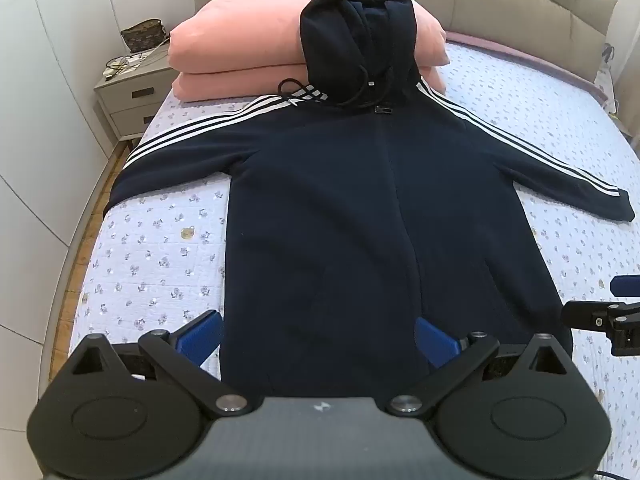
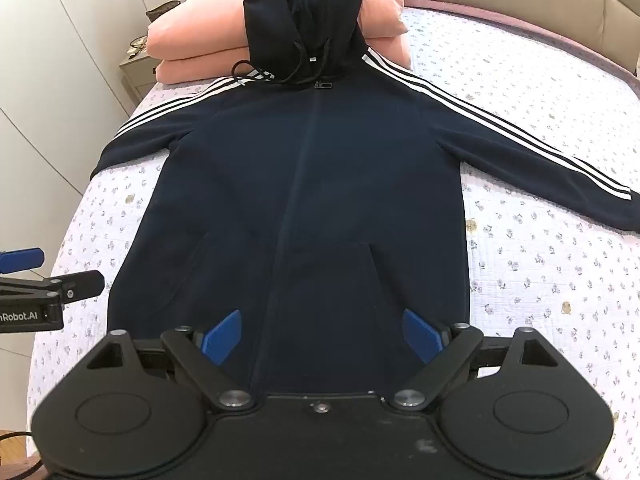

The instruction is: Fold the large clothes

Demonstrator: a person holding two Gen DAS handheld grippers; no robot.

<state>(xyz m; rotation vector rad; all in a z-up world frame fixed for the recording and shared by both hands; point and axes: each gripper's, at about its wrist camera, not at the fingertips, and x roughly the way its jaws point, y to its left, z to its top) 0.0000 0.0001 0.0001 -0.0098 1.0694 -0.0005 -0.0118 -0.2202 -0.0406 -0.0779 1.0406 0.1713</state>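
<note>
Basically, navy hoodie [image 1: 360, 208] lies flat, zipped and face up on the floral bed [image 1: 160, 248], sleeves spread, hood propped on pink pillows [image 1: 240, 52], while left hand-held gripper [image 1: 318, 338] and right hand-held gripper [image 2: 320, 336] both hover wide open over its hem, gripping nothing.

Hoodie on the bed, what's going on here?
A person holds two handheld grippers over the hem end of a navy hoodie spread flat on the bed, sleeves out, hood resting on pink pillows. The left gripper and right gripper are both open, gripping nothing. No fold made yet.
</note>
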